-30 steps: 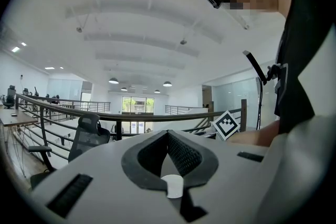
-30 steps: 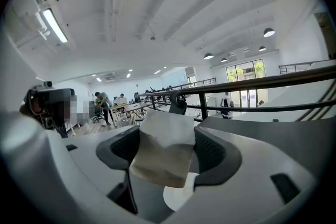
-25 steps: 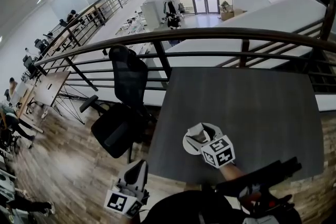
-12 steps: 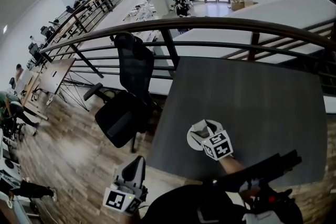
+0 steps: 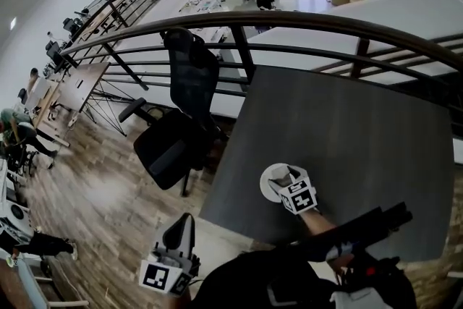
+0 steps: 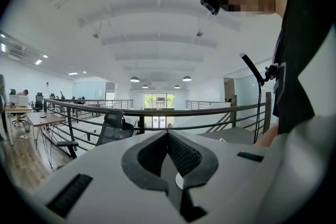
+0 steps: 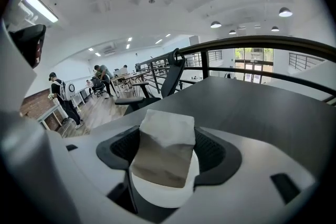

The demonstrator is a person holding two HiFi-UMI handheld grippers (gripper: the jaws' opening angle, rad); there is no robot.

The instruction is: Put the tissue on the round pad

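The tissue (image 7: 165,147), a small folded white pack, stands tilted between the jaws of my right gripper (image 7: 168,137), which is shut on it. Right beneath it the white round pad (image 7: 163,191) lies on the dark grey table (image 7: 252,107). The head view puts my right gripper (image 5: 287,181) over the round pad (image 5: 268,177) near the table's (image 5: 347,119) front left corner, with the tissue mostly hidden behind the marker cube. My left gripper (image 5: 181,229) hangs low off the table's left side, over the floor. Its jaws (image 6: 168,136) are shut and hold nothing.
A black office chair (image 5: 177,134) stands at the table's left edge. A dark railing (image 5: 289,22) curves along the table's far side. A black cable and device (image 5: 362,231) lie across the near right edge, by the person's body.
The right gripper has stayed over the round pad with the tissue in it. The left gripper still hangs low at the left. The head view has shifted a little.
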